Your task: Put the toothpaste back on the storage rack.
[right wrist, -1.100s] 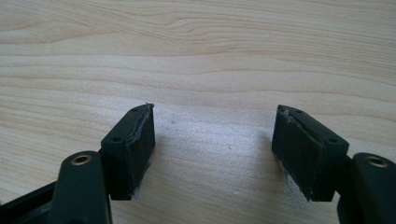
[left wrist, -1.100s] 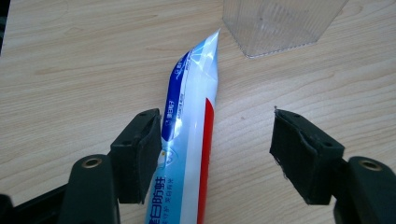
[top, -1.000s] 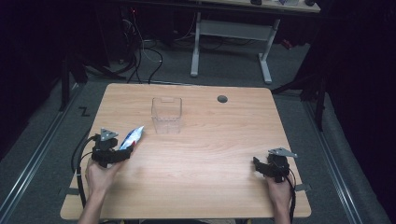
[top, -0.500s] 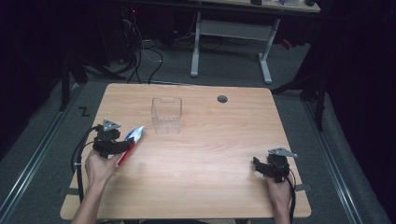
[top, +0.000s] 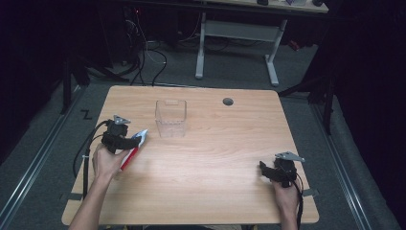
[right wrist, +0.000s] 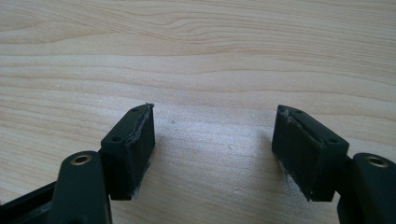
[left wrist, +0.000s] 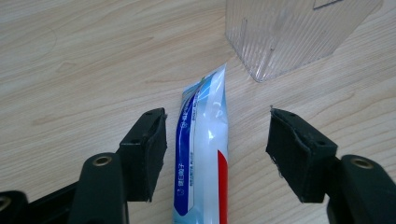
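The left gripper (left wrist: 217, 154) has just widened its jaws astride the toothpaste tube (left wrist: 203, 158), gripping nothing, the tube lying just short of the clear box (left wrist: 289, 32), seemingly to be lifted in.

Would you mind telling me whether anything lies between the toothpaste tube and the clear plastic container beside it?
Nothing visible does. The toothpaste tube lies flat between the open left tongs, its flat end pointing at the clear container, with only bare wooden table in the short gap between them.
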{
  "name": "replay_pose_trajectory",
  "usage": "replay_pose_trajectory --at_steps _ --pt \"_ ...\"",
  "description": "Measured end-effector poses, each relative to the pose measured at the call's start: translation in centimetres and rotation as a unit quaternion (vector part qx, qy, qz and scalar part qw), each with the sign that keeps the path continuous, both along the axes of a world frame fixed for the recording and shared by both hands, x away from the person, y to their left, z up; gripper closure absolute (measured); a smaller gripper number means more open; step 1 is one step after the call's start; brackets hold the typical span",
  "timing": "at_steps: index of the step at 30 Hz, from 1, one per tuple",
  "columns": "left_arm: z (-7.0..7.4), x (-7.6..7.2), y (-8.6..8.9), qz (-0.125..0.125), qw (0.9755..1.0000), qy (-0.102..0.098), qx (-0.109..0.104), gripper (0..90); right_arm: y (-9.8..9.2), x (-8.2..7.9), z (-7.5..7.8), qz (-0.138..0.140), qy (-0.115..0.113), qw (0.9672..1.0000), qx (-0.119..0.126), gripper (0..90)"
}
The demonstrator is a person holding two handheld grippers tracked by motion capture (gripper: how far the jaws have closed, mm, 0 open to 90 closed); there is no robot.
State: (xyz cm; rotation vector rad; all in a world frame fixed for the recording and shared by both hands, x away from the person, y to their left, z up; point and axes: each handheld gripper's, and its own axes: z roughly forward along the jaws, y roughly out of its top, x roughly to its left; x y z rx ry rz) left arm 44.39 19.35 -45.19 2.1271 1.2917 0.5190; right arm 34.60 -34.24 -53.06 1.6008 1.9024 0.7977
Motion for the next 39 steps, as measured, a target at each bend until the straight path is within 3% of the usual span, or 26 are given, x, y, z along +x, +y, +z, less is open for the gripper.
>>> replay_pose_trajectory --at_steps 2,9,15,26,30,39 --pt "-0.2 0.3 -0.1 0.002 1.0000 0.000 0.002 37.5 0.0 0.0 0.0 0.000 0.000 1.0000 0.000 30.2" --pt "-1.5 1.4 -0.2 0.002 0.9995 0.031 0.007 37.2 0.0 0.0 0.0 0.000 0.000 1.0000 0.000 30.2" --pt "-2.0 1.7 -0.5 -0.005 0.9992 0.038 0.009 37.3 0.0 0.0 0.0 0.000 0.000 1.0000 0.000 30.2" --pt "-3.4 2.5 -1.2 -0.005 0.9972 0.058 0.048 39.3 0.0 0.0 0.0 0.000 0.000 1.0000 0.000 30.2" --pt "-3.6 2.6 -1.1 0.000 0.9971 0.062 0.044 40.1 0.0 0.0 0.0 0.000 0.000 1.0000 0.000 30.2" --pt "-4.4 3.1 -1.4 0.004 0.9954 0.077 0.056 42.8 0.0 0.0 0.0 0.000 0.000 1.0000 0.000 30.2"
